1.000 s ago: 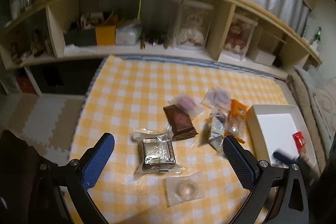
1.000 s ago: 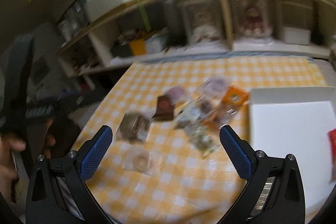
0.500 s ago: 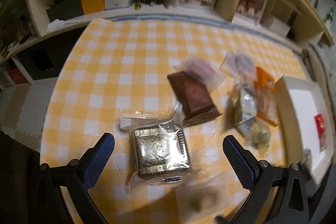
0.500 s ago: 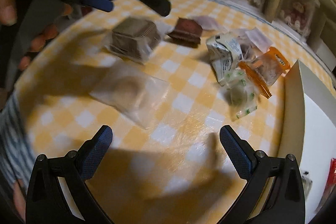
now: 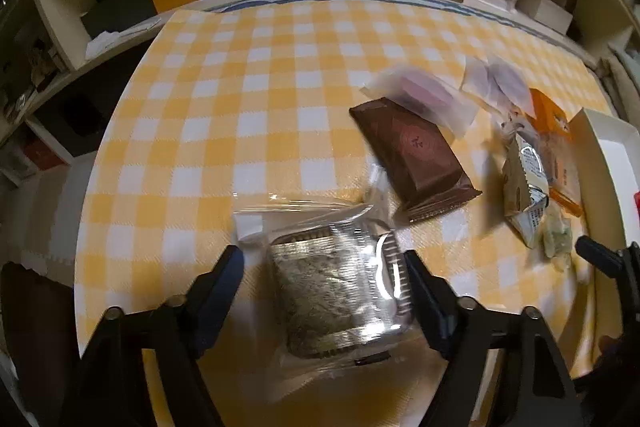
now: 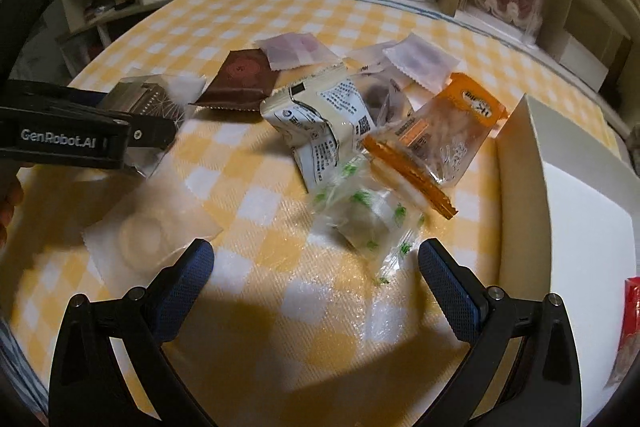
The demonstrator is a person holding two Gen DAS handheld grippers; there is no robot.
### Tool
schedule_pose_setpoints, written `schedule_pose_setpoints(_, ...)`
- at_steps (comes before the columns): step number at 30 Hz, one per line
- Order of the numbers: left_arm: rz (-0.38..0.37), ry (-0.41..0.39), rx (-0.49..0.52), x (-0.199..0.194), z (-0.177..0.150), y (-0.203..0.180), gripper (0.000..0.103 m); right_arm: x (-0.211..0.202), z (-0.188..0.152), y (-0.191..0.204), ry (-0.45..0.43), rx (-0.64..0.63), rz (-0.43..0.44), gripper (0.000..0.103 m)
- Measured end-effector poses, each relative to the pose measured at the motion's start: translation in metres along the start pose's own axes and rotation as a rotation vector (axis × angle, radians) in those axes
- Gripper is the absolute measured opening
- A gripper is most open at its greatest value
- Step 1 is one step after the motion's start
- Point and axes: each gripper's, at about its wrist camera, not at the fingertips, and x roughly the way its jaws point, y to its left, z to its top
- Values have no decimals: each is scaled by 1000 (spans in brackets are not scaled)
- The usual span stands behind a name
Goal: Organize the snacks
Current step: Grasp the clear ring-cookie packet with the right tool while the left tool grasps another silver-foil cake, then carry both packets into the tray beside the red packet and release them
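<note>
The silver foil snack in its clear wrapper (image 5: 340, 291) lies on the yellow checked cloth (image 5: 248, 99), and it now sits right between the two fingers of the left gripper (image 5: 320, 279). A second ago that gripper was higher up and its fingers were spread wide; now it has come down low and the fingers have moved in, with the right one touching the wrapper and the left one just beside it. So the jaws are closing around the snack but do not look squeezed tight yet. The right gripper (image 6: 316, 267) has dropped low too, its jaws spread wide and holding nothing, with the clear snack with green specks (image 6: 364, 223) just in front of it. The white box (image 6: 568, 187) waits on the right, with a red packet (image 6: 630, 323) already in it. Both hands look ready to grab a snack for the box.
</note>
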Motion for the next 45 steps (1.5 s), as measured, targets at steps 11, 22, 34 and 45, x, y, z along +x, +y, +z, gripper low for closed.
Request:
schedule_pose_setpoints(11,-3,-6,-96,-23,-7,30,54,-29,9,12,-6,230,142,103)
schedule_pose_setpoints(22,-32,-50,-139,-58,-16,62,54,-10,4,51,35,599,157,87)
schedule_pose_setpoints(34,-40,-79,-177,-84,-25,77,54,-7,11,79,20,502,-7,51)
schedule_pose_setpoints(45,-45,-161,-161,-132,-32,65,54,-48,34,49,-92,437,76,44)
